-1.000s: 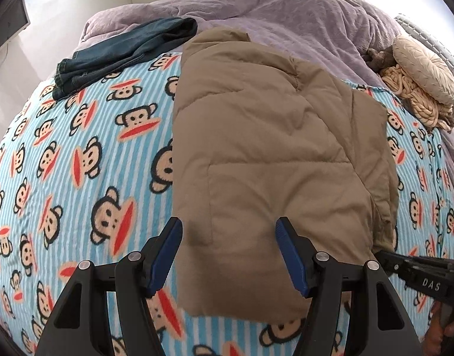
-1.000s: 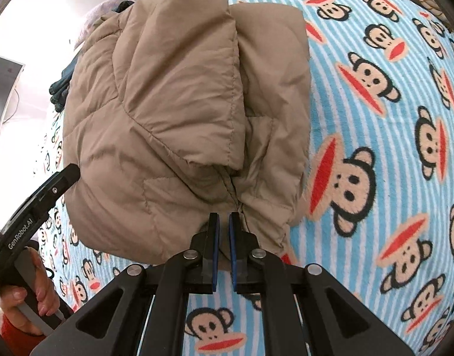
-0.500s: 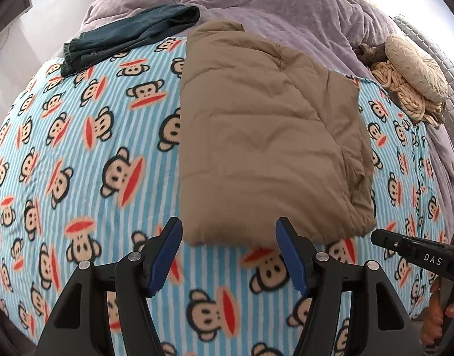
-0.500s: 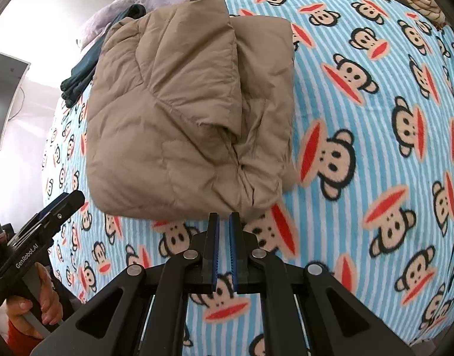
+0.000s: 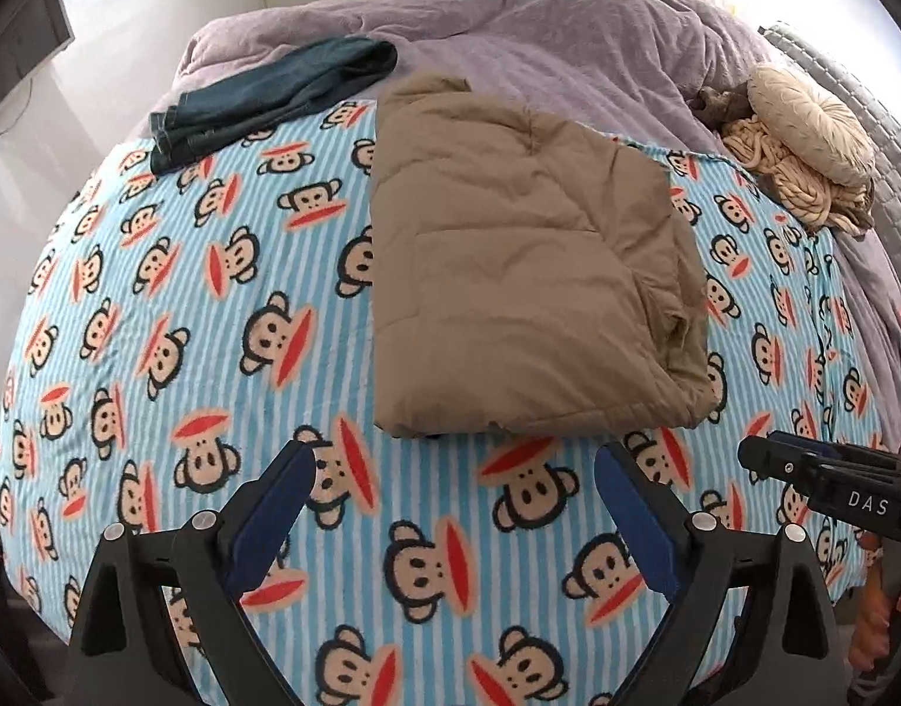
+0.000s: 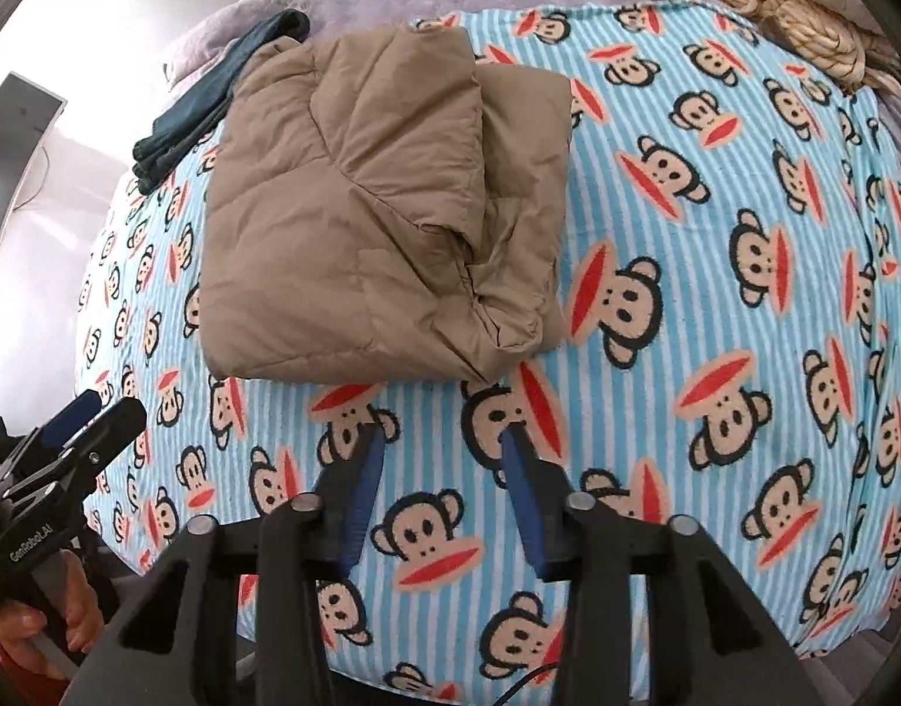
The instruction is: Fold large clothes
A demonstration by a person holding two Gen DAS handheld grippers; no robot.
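A bed fills the room, spread with a blue-striped monkey-print blanket (image 5: pixel 227 388) that serves as the working surface. Behind the blanket, toward the head of the bed, lies a rumpled lilac duvet (image 5: pixel 539 41). In the middle of the blanket sits the tan puffer jacket (image 5: pixel 509 270), folded into a thick rectangle with a looser flap bunched along its right edge. Off the jacket's far left corner, a pair of dark jeans (image 5: pixel 262 100) lies folded where blanket meets duvet. Off its far right corner rests a cream round cushion (image 5: pixel 809 123) on a chunky knitted throw (image 5: pixel 797 188). On the near side of the jacket, both tools hover over bare blanket, touching nothing: the left gripper (image 5: pixel 453 491) has its blue pads spread wide, and the right gripper (image 6: pixel 444 459) has its jaws parted too, though less widely, with nothing between them.
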